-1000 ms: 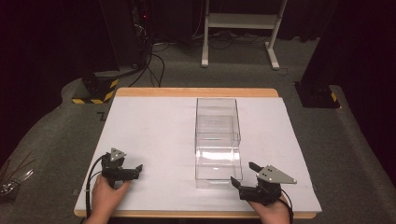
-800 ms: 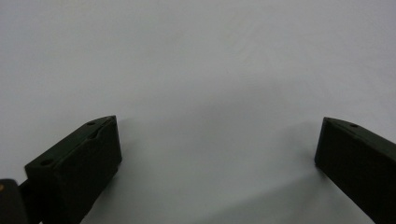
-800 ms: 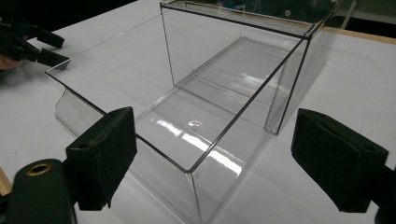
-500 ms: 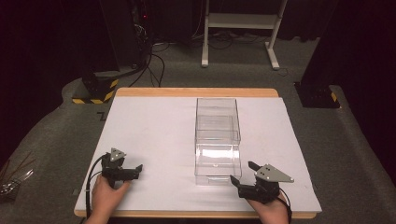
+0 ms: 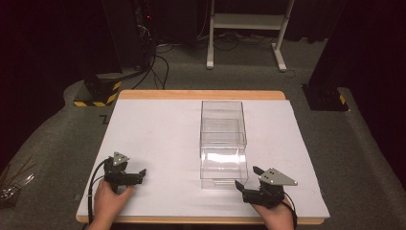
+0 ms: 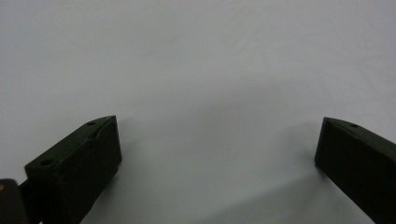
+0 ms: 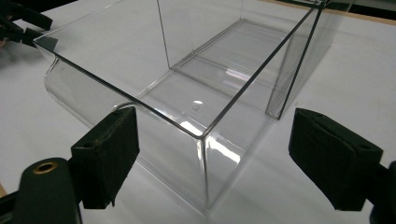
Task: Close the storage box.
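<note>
At the near edge of the white bench (image 5: 158, 124), both hands hold released tongs: the left tongs (image 5: 140, 174) over bare surface, the right tongs (image 5: 245, 178) facing a corner of the clear plastic box (image 5: 222, 143), which sits mid-bench

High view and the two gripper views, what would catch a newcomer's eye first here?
First, the clear plastic box, open-topped and empty, standing right of centre on the white table. Next, the right gripper by the box's near right corner, its jaws open with that corner between them. The left gripper, also open, rests over bare table at the near left.
</note>
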